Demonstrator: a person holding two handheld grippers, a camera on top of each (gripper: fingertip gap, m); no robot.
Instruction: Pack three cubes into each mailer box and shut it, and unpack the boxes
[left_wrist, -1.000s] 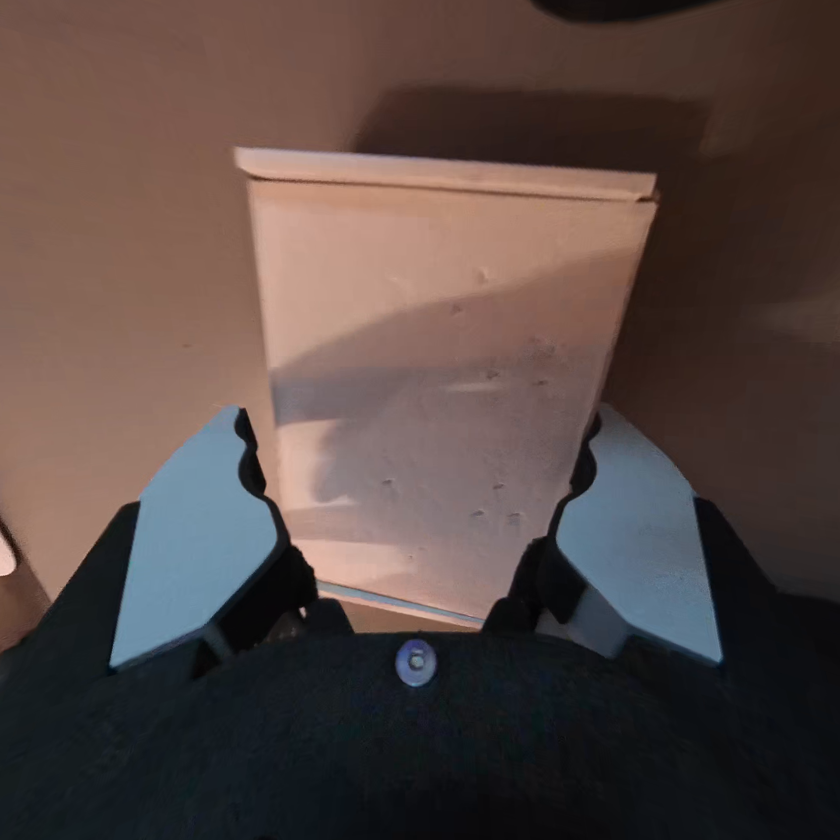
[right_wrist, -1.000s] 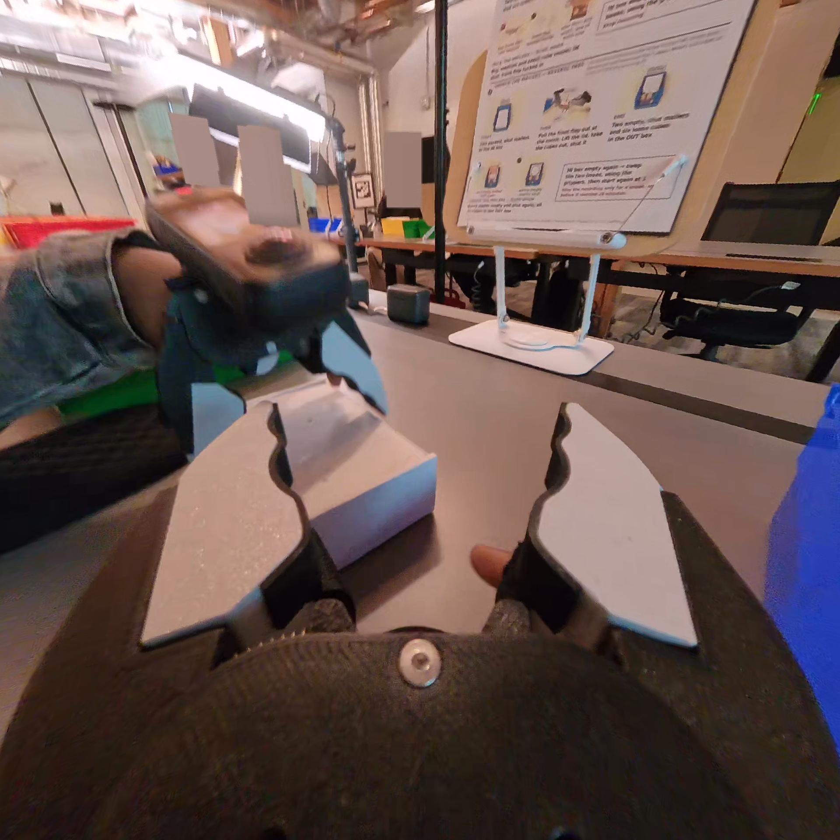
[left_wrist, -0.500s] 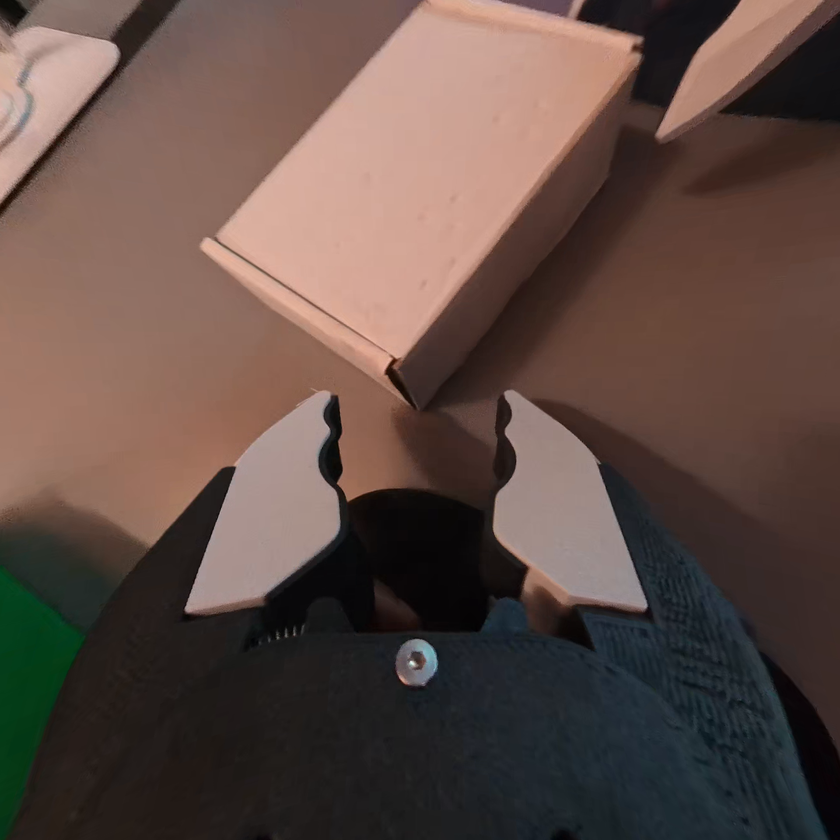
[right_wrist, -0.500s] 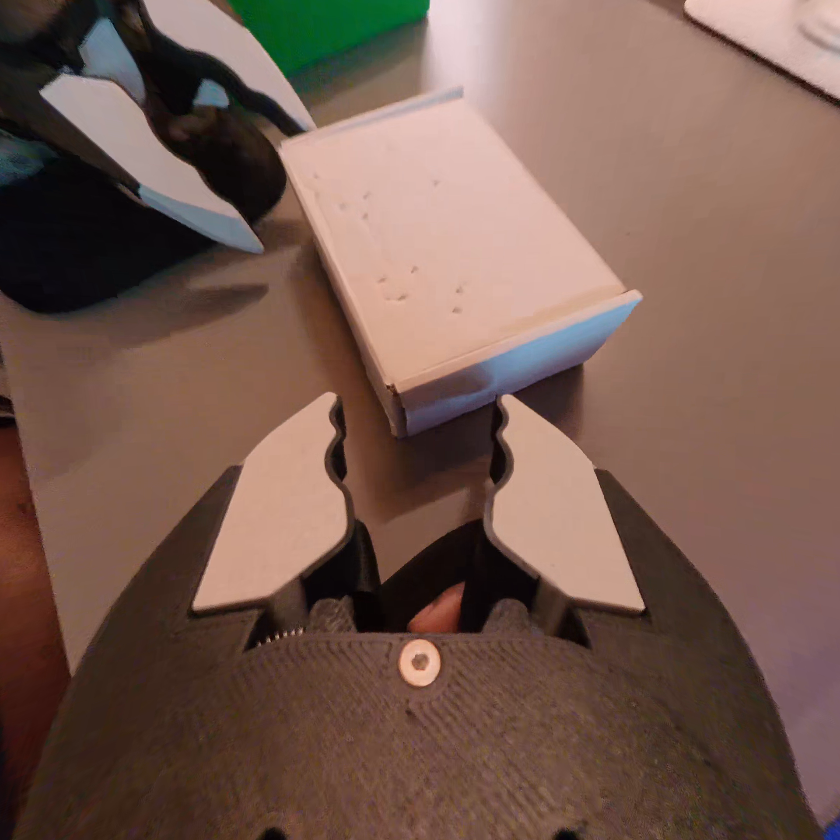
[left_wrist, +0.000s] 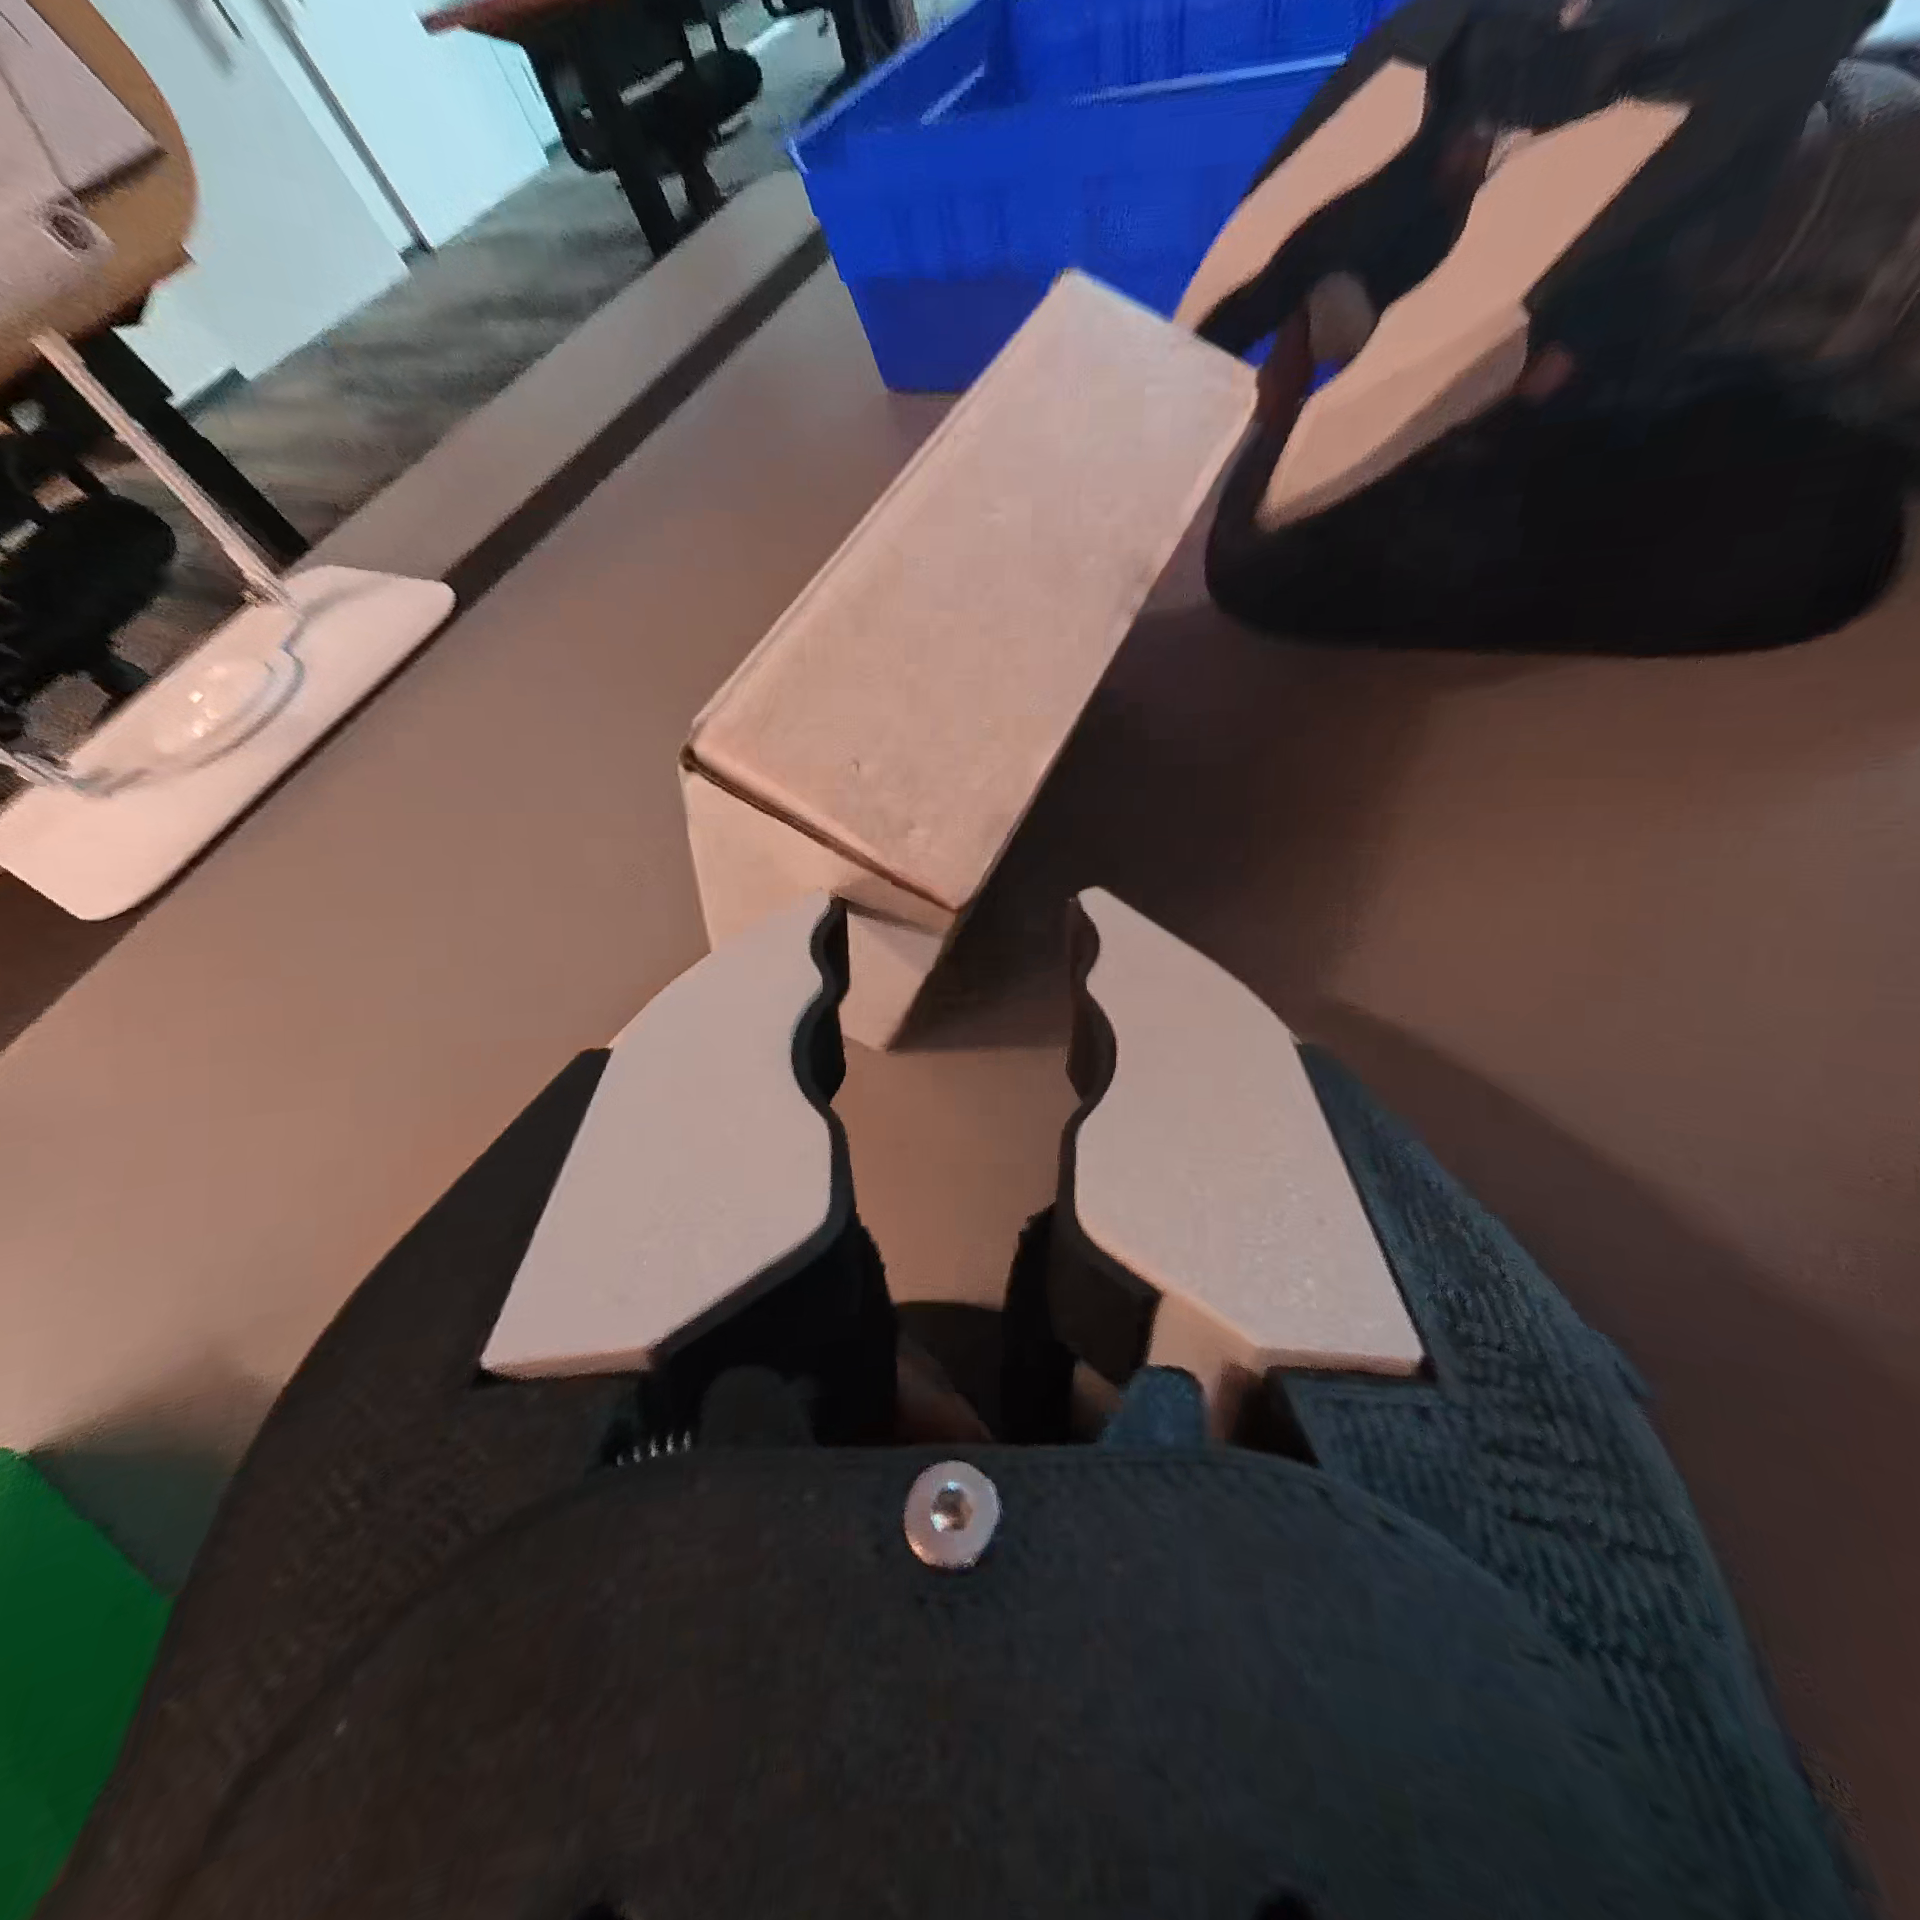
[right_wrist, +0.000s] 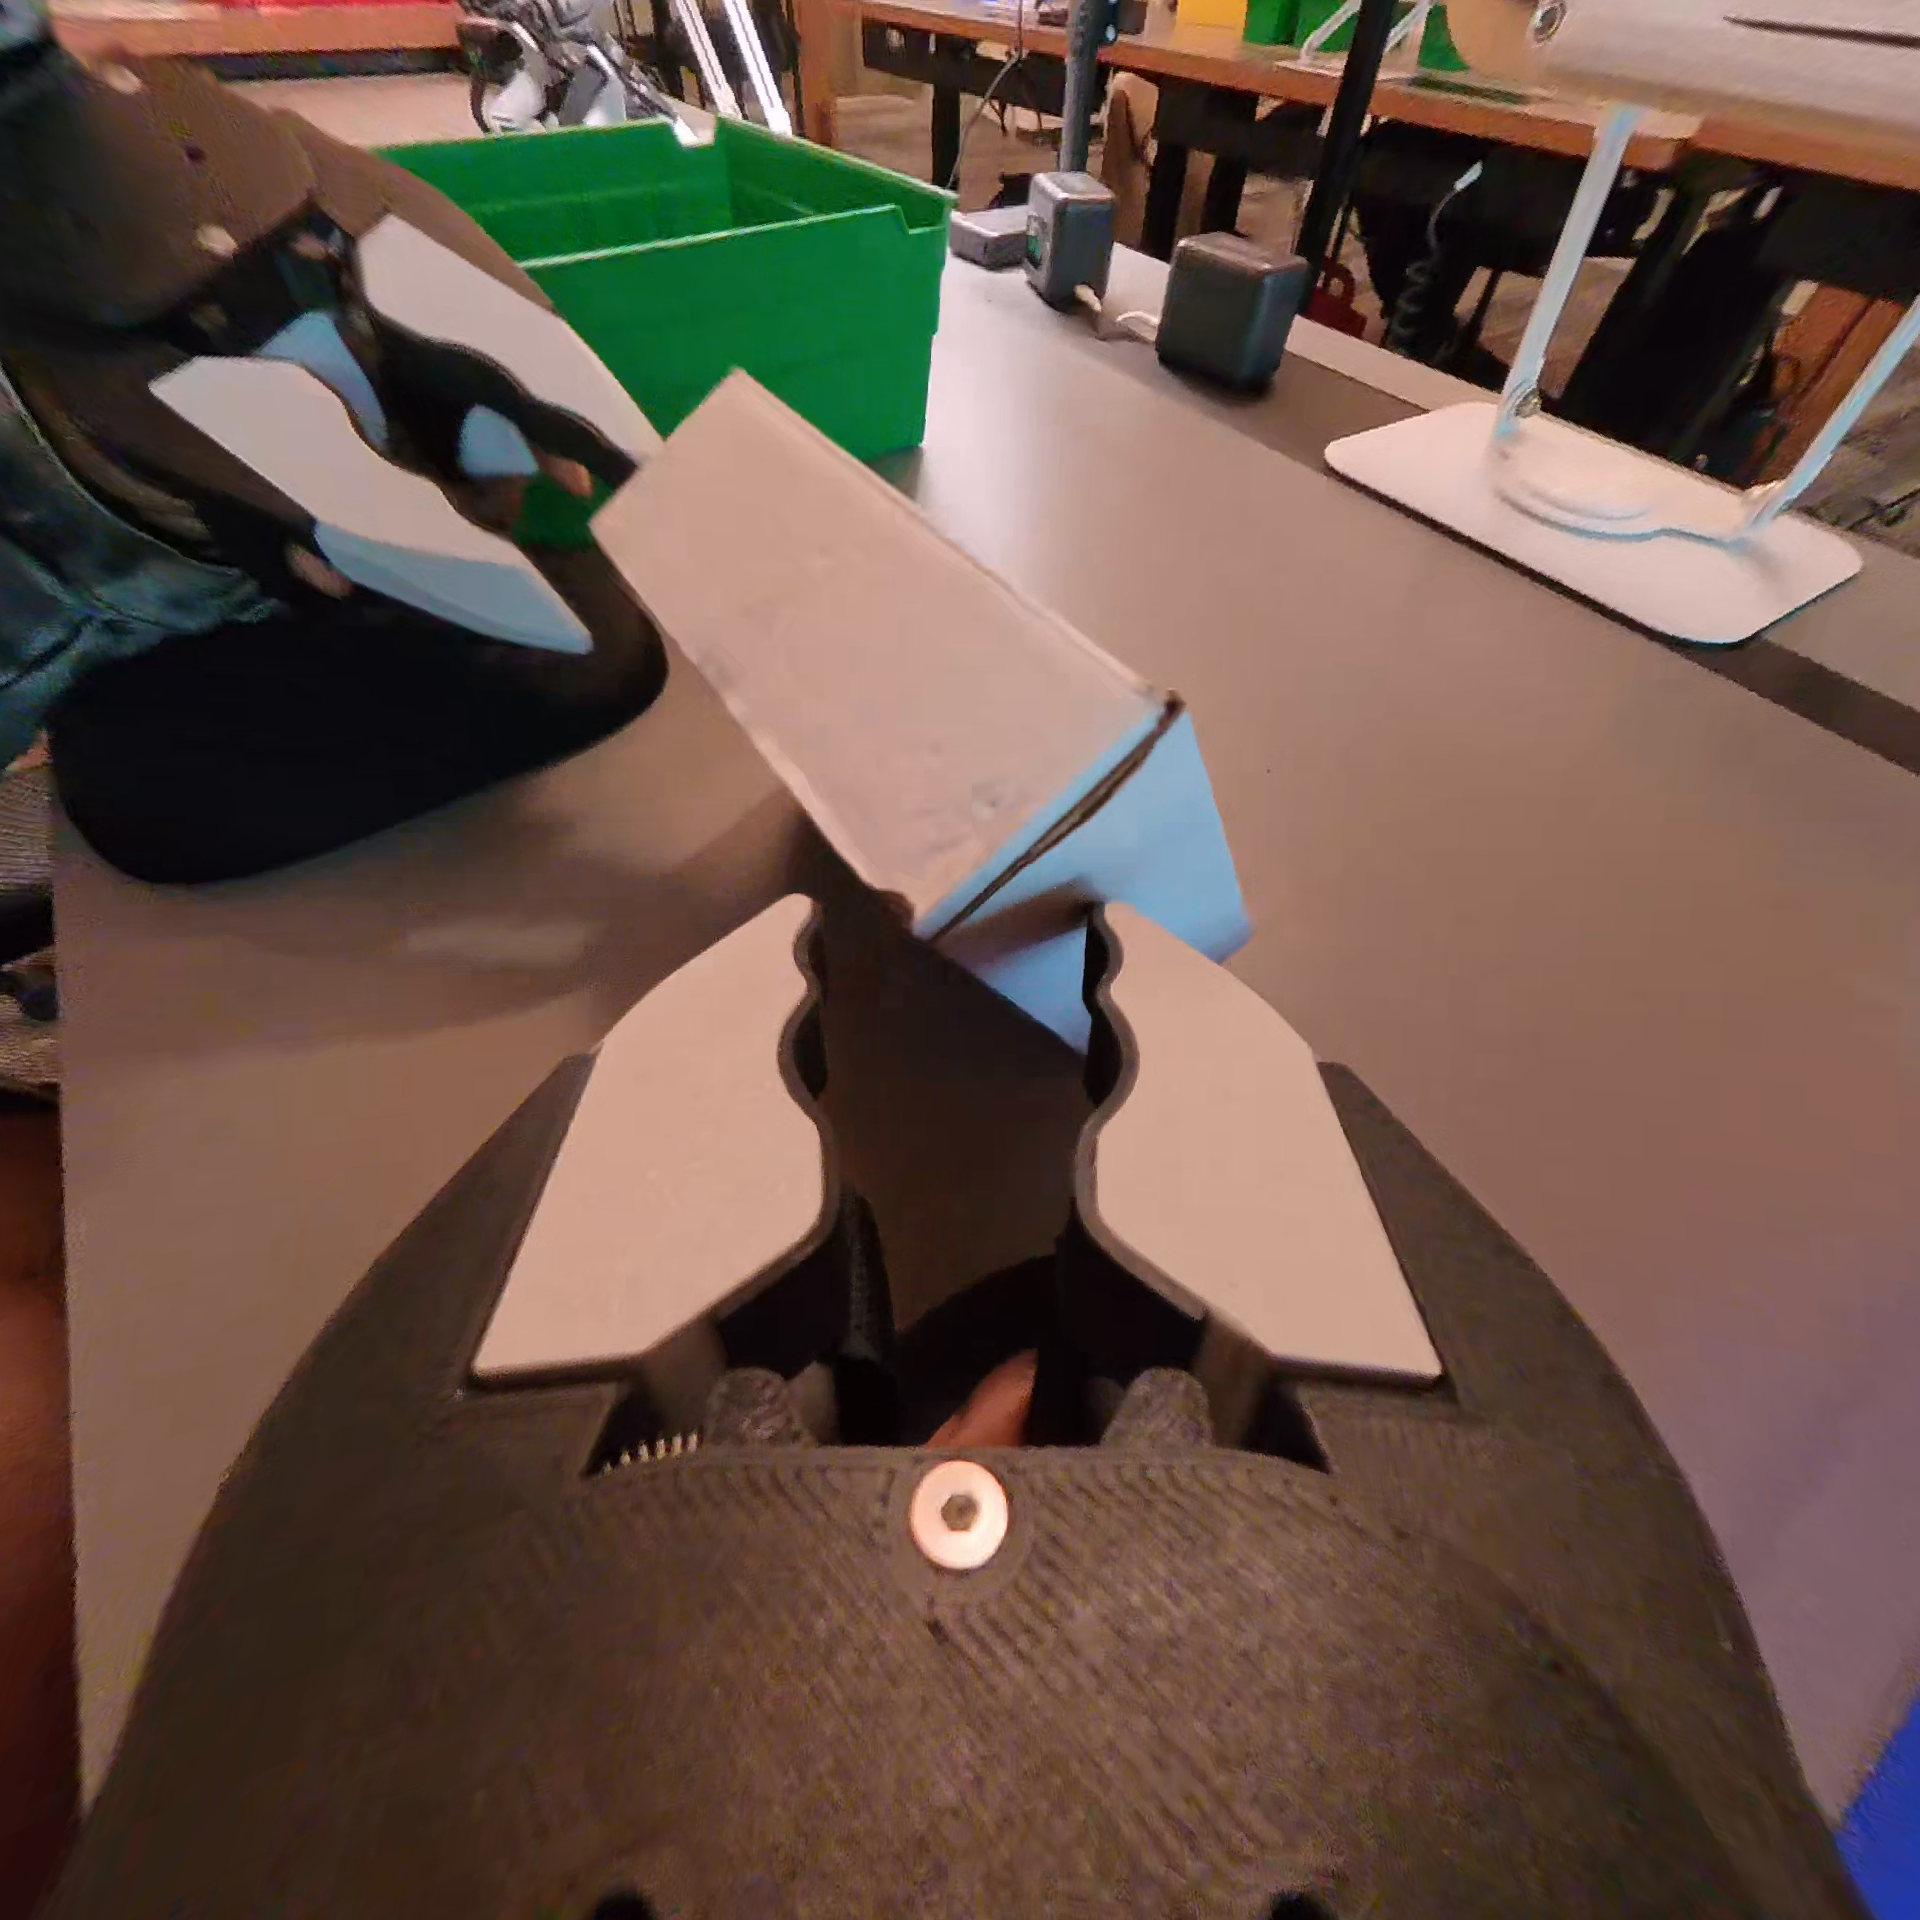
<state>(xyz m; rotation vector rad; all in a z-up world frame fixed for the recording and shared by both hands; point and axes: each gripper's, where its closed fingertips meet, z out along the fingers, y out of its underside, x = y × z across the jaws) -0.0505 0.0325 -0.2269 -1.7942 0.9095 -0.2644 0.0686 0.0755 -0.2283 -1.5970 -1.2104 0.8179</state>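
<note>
A closed cardboard mailer box lies on the brown table. My left gripper is open, low over the table, with the box's near corner between its fingertips. In the right wrist view the same box has its other end corner between the fingertips of my open right gripper. Neither gripper clamps the box. The right gripper's fingers show at the box's far end, and the left gripper's fingers show likewise. No cubes are visible.
A blue bin stands behind the box on the right gripper's side. A green bin stands on the left gripper's side. A white stand base and two dark blocks sit along the table's far side.
Both grippers have dropped low from above the box and narrowed. Each now sits at an opposite end corner of the box, facing the other.
</note>
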